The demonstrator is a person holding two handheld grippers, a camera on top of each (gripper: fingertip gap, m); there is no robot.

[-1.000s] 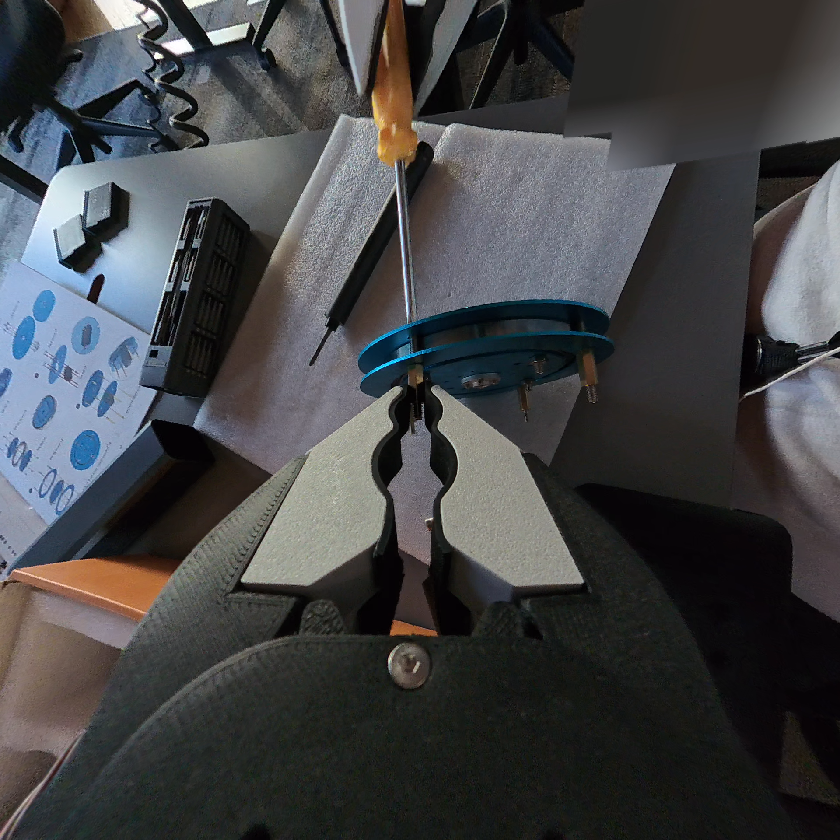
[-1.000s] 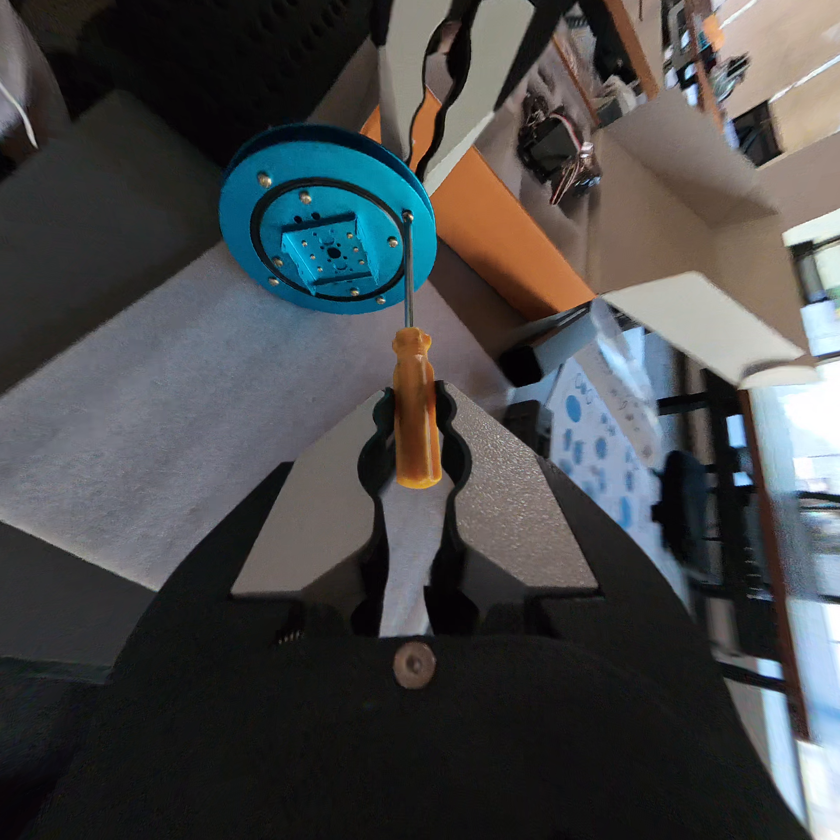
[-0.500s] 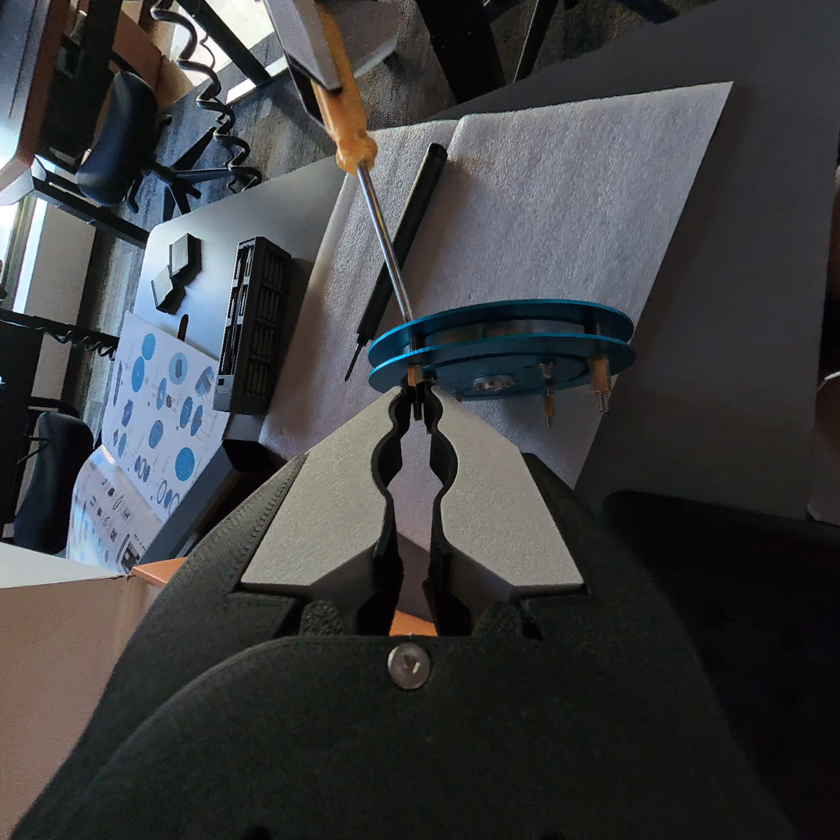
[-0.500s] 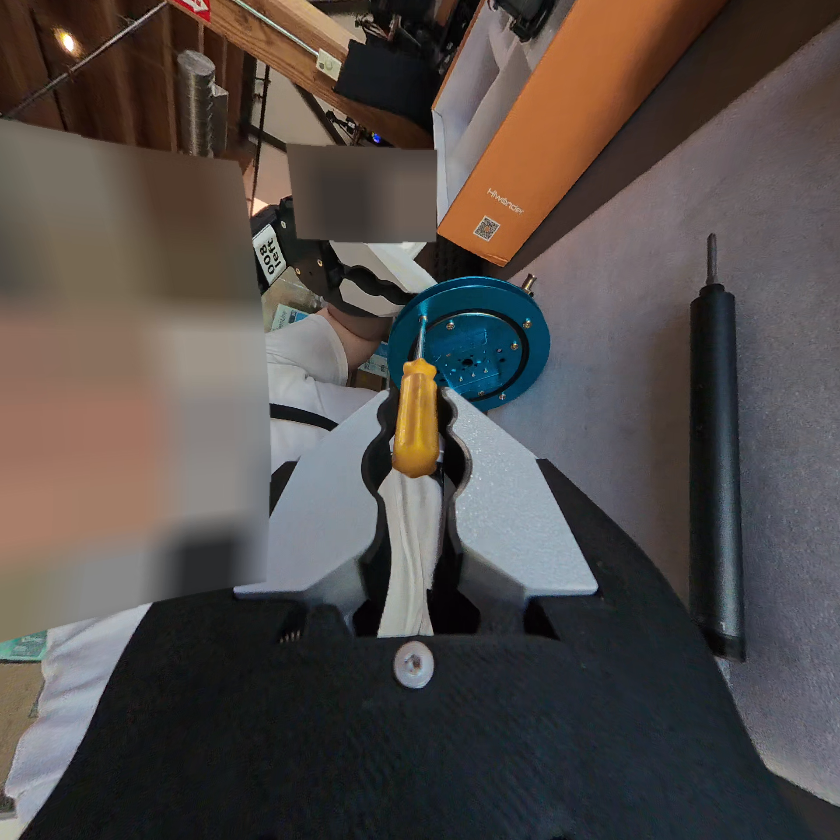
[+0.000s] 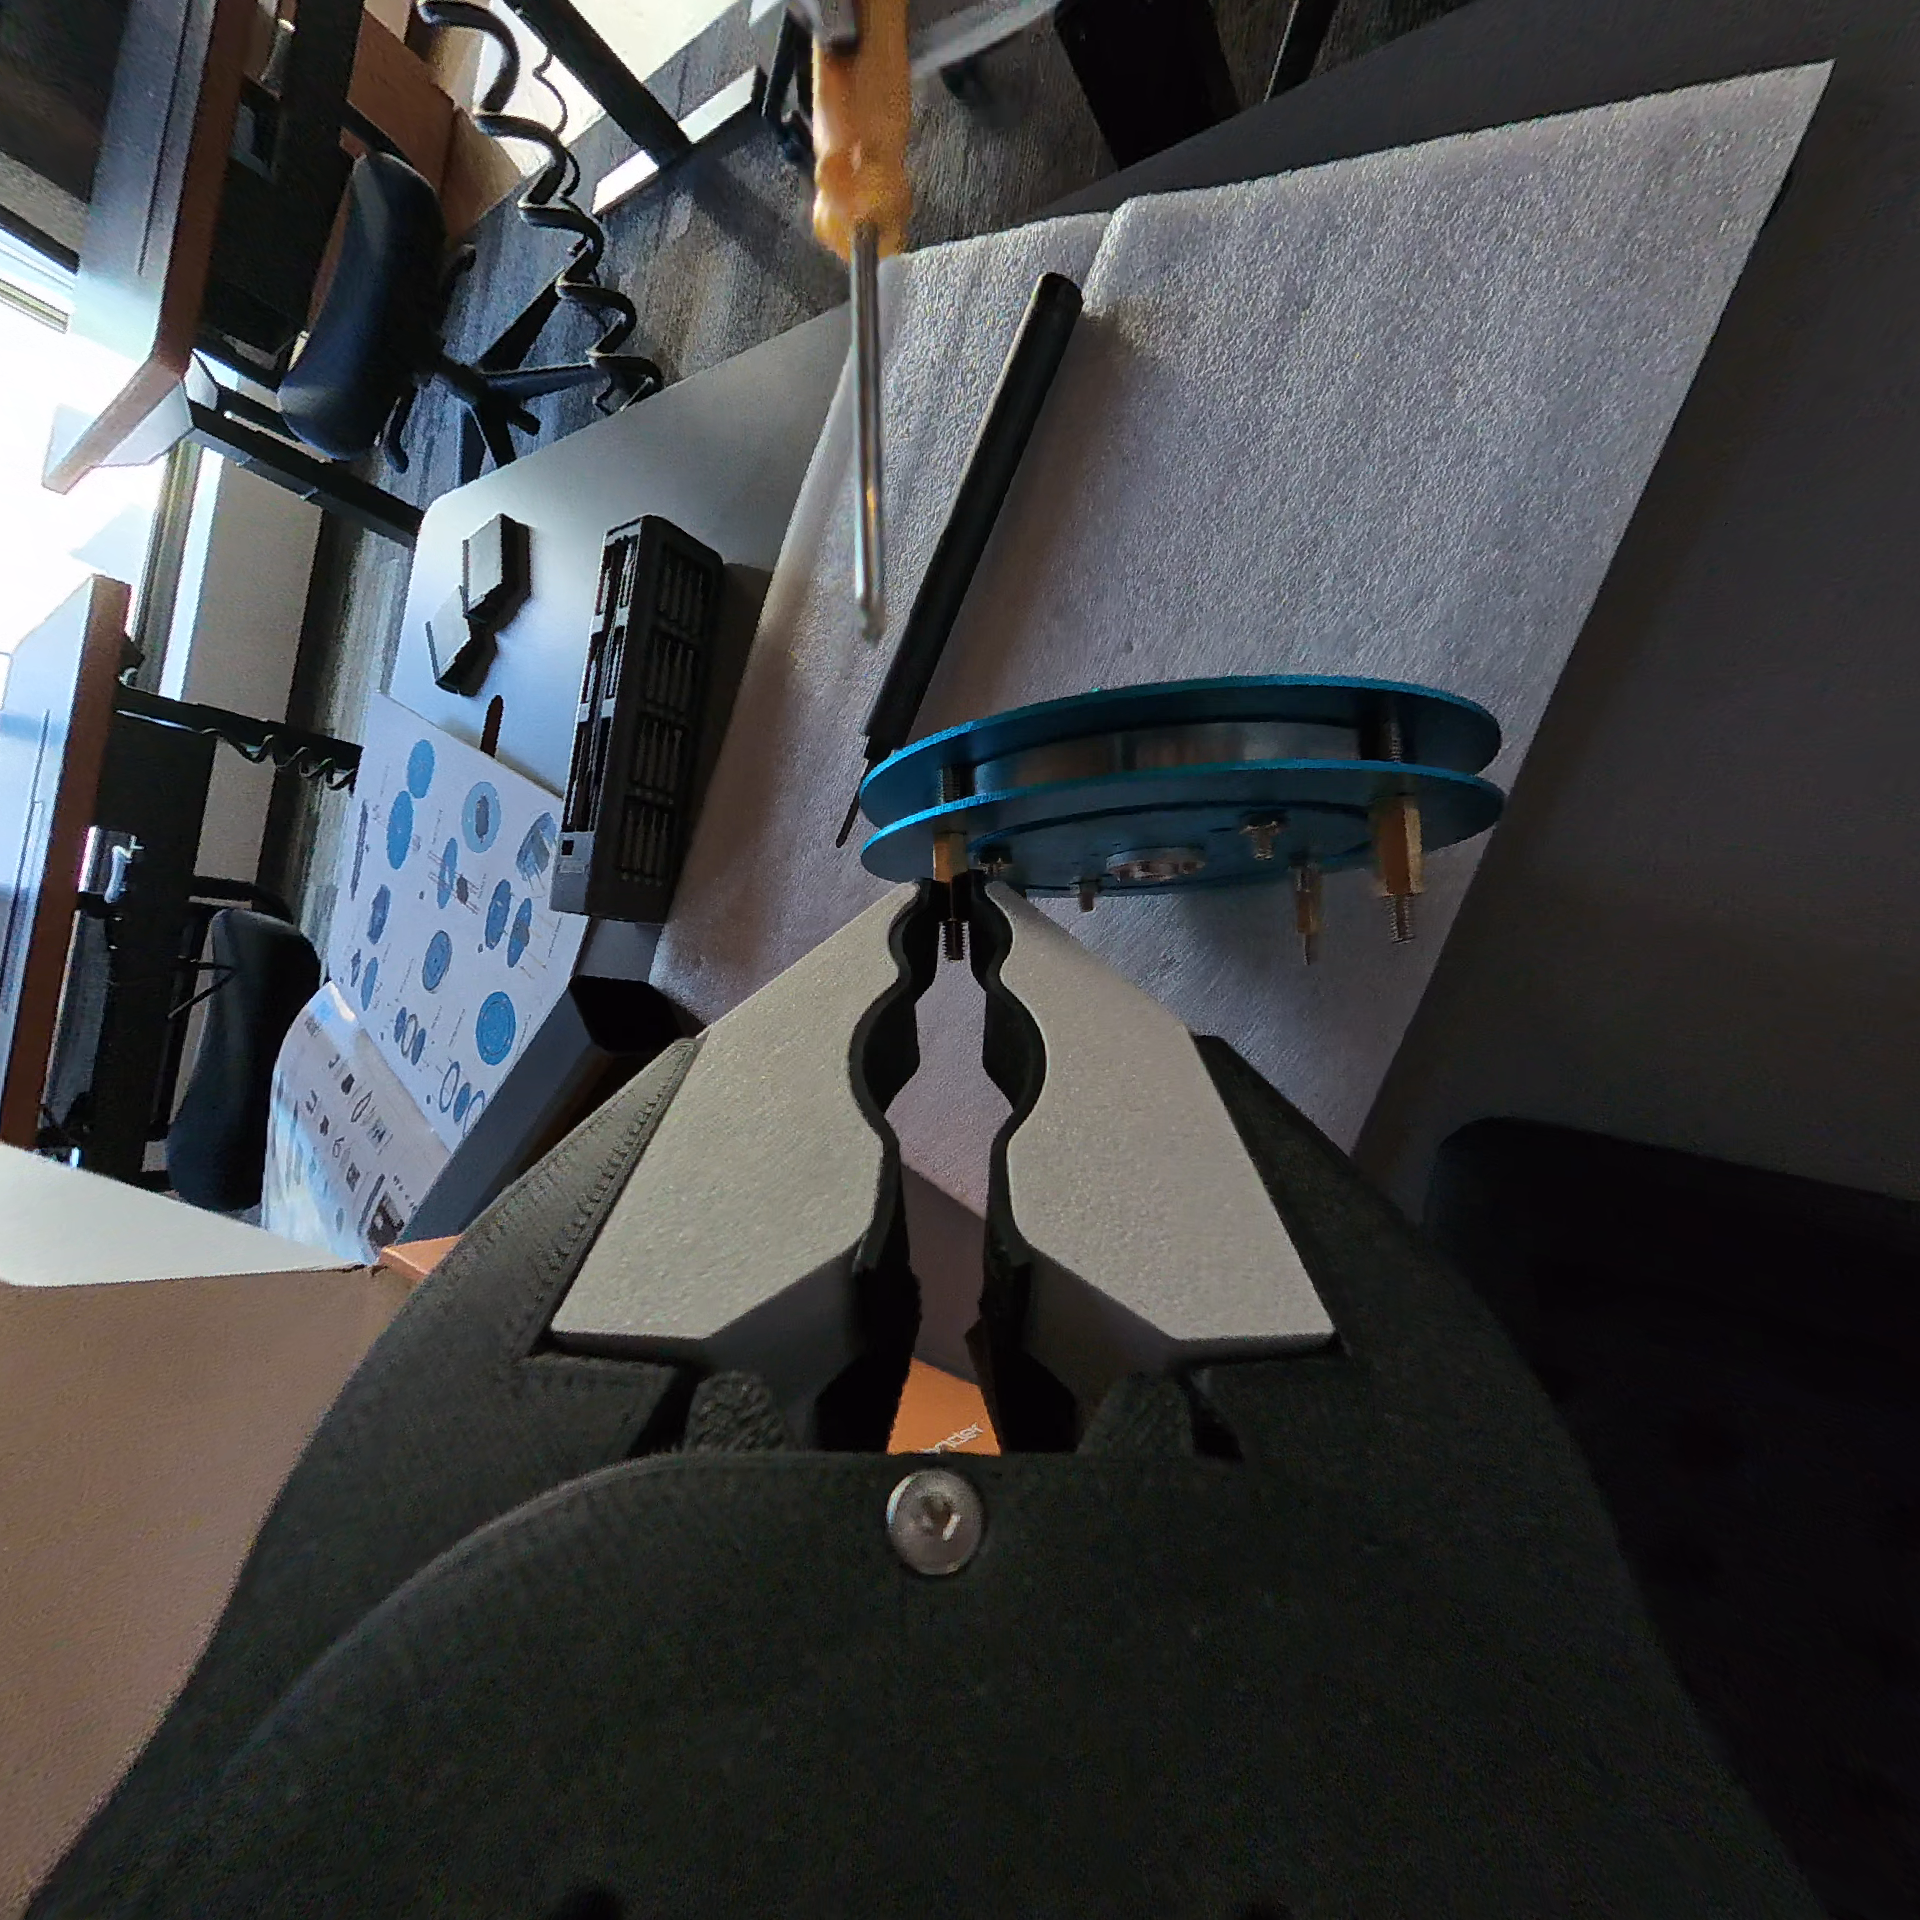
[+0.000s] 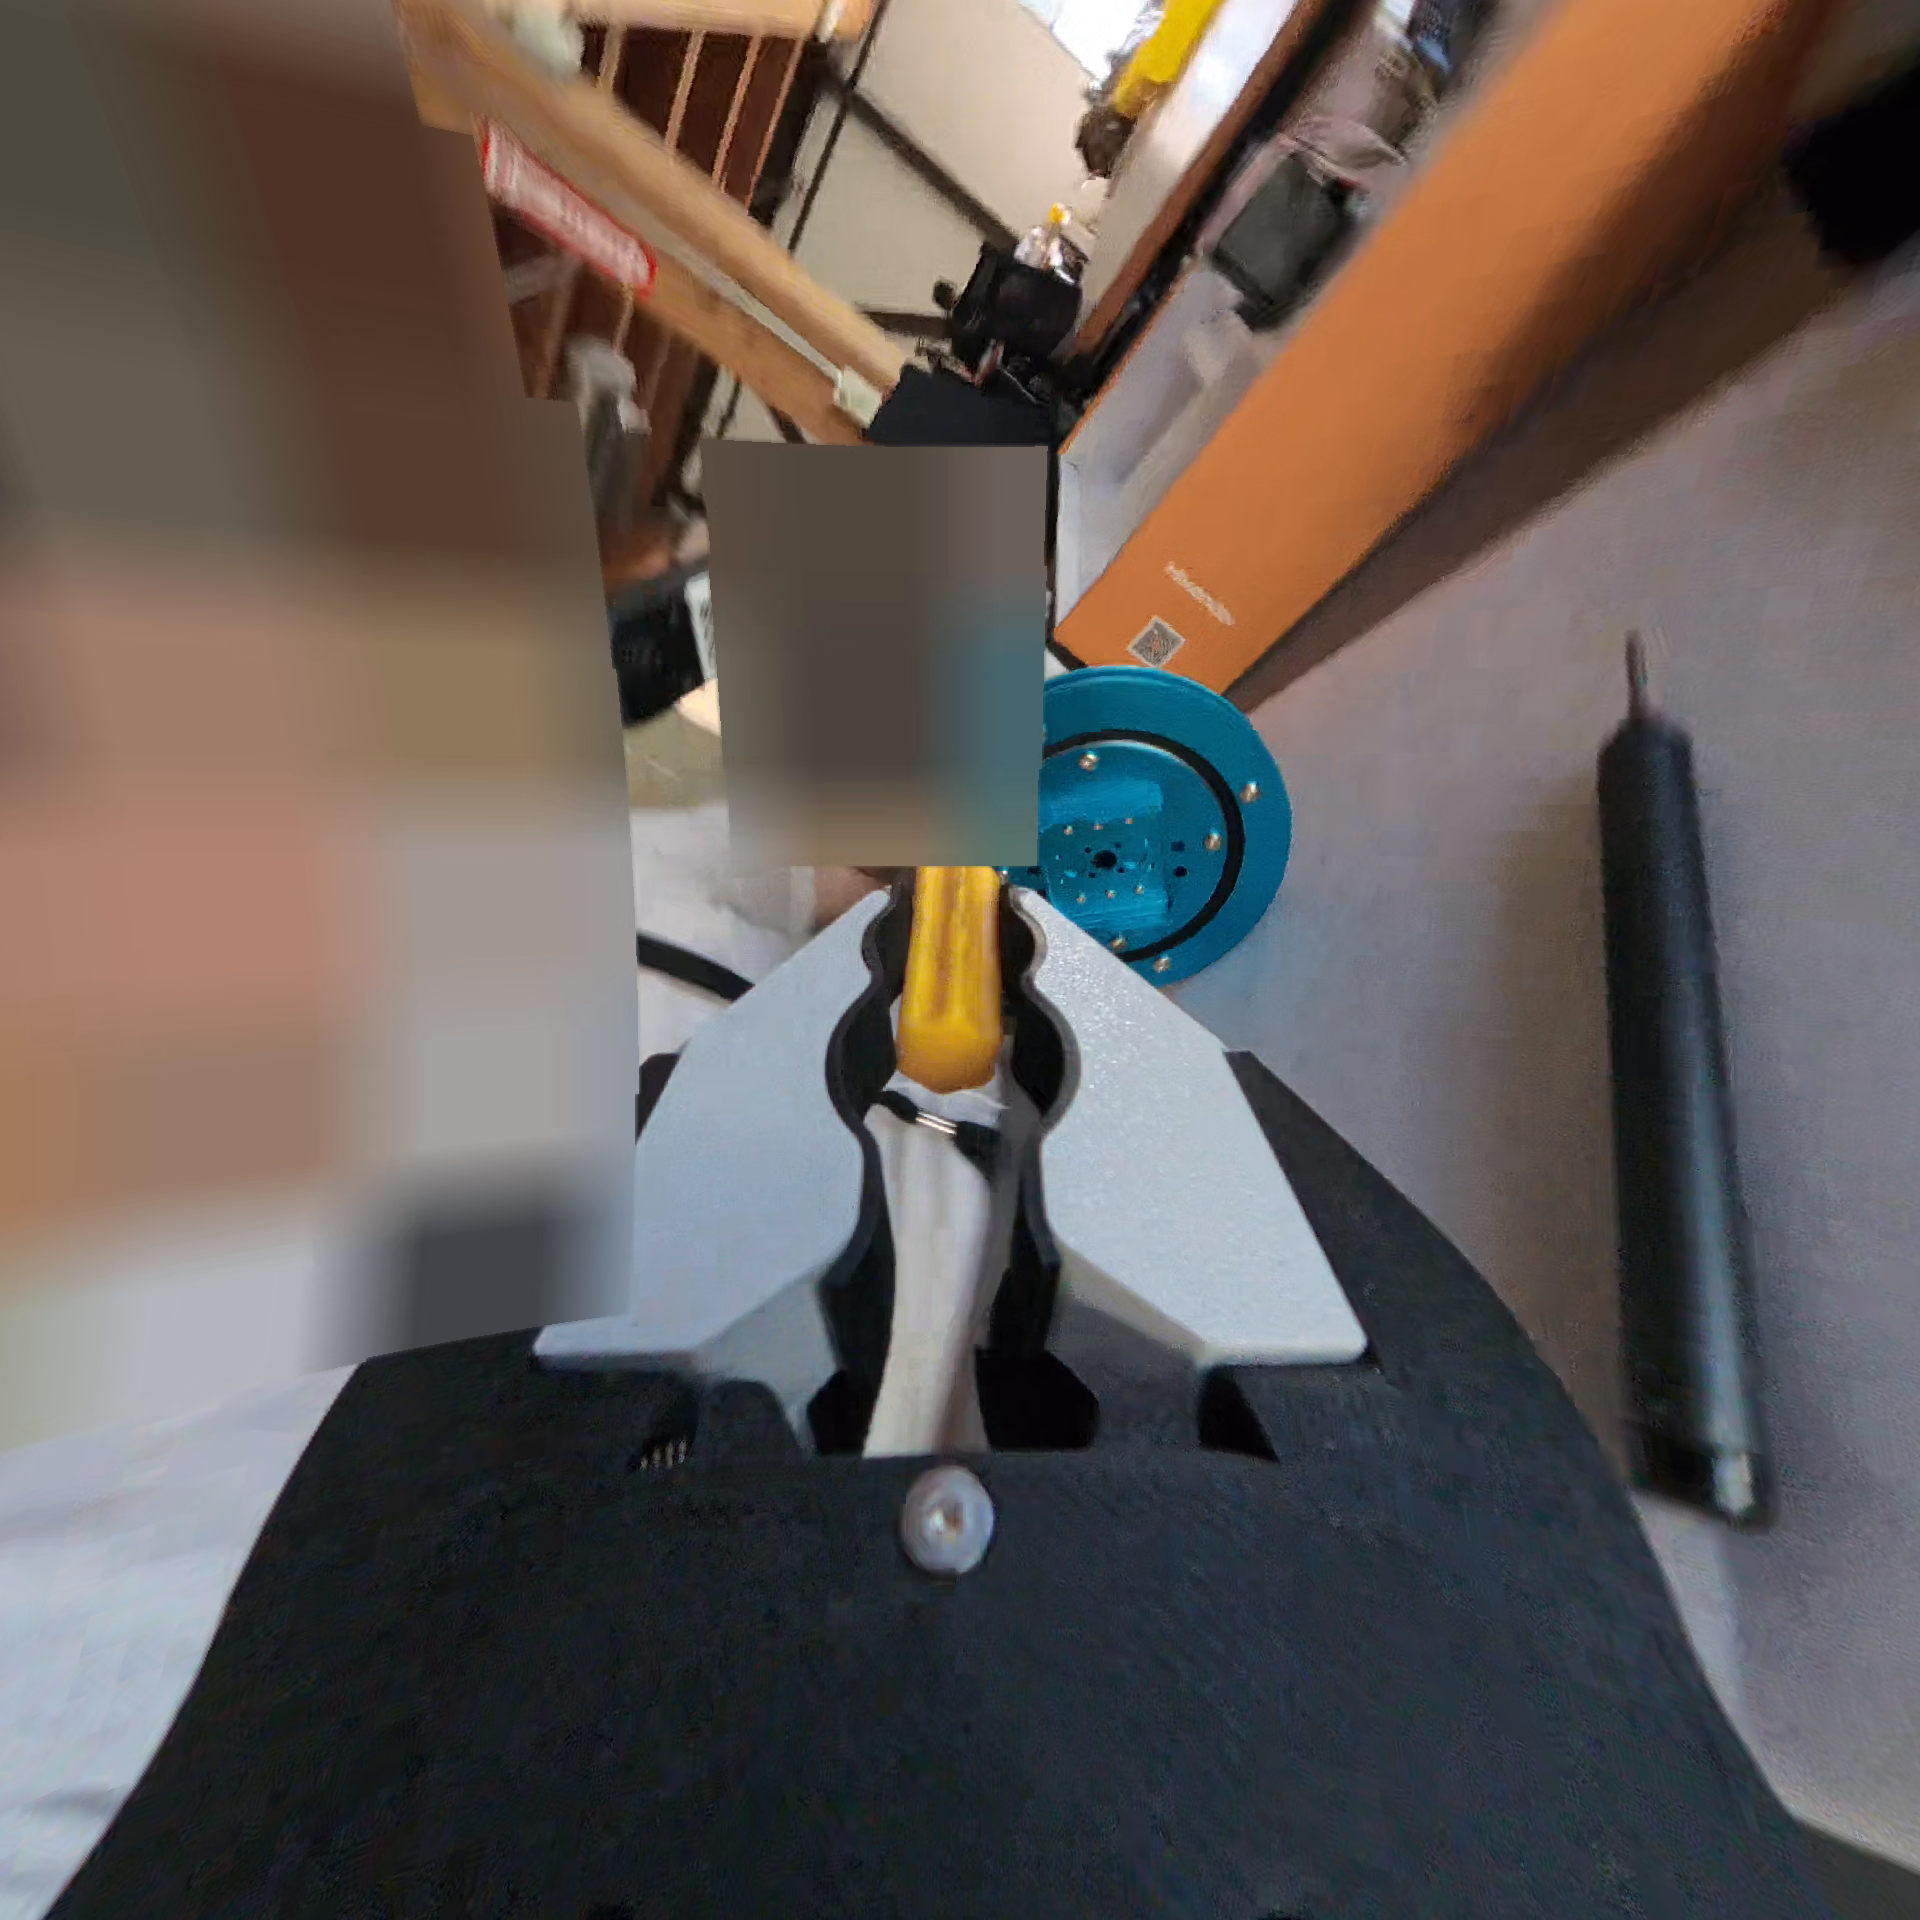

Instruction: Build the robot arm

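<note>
Closest to me, the left gripper (image 5: 954,914) is pinching a small dark threaded post (image 5: 954,930) with its fingers drawn nearly together. That post is sticking down from the rim of a blue double disc (image 5: 1184,790), so the whole disc is hanging in the air off that one narrow grip, roughly level and tipped a little. Brass posts (image 5: 1397,852) are poking out of its underside on the far side from the gripper.

The right gripper (image 6: 948,914) is clamping the yellow handle of a screwdriver (image 6: 948,997), its fingers closed snugly round it. In the right wrist view the shaft is running out under a blurred patch, so I cannot see it there. In the left wrist view the screwdriver (image 5: 864,416) is pointing down with its tip hanging above and clear of the disc's rim, not touching it.

Under both, a grey mat (image 5: 1351,468) is covering the desk (image 5: 582,499). A black rod (image 5: 977,499) is lying on the mat just beyond the disc, crossing behind the screwdriver's shaft. Off the mat's edge a black slotted case (image 5: 644,717) is sitting beside a printed sheet (image 5: 447,883) of blue diagrams. An orange box (image 6: 1403,416) is standing along the mat's other side, near the disc. Farther off, office chairs (image 5: 353,312) are standing on the carpet.
</note>
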